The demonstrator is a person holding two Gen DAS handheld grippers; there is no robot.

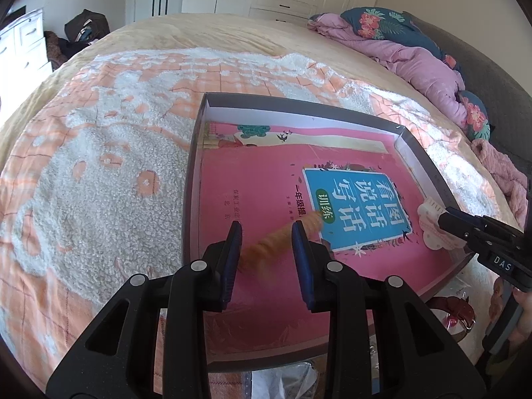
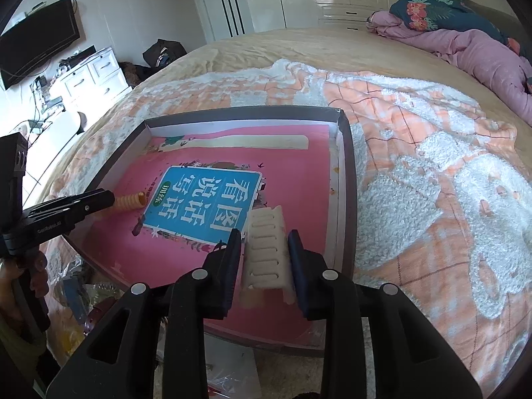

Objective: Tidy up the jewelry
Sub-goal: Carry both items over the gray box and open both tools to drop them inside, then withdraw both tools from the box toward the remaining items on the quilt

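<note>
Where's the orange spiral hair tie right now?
The orange spiral hair tie is between the left gripper's jaws, hanging over the pink book in the shallow box; in the right wrist view it is at left, beside the book's blue title panel.

Right gripper (image 2: 265, 256) jaws clamp cream hair clip (image 2: 266, 256)

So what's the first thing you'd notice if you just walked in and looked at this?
Probably the big pink book with its blue title panel, lying in a shallow box on the fluffy orange-and-white blanket. Next, the two black grippers above it: the left gripper has an orange ridged hair clip between its fingers, and the right gripper a cream comb-like clip. Far back lies a crumpled pink quilt.
</note>
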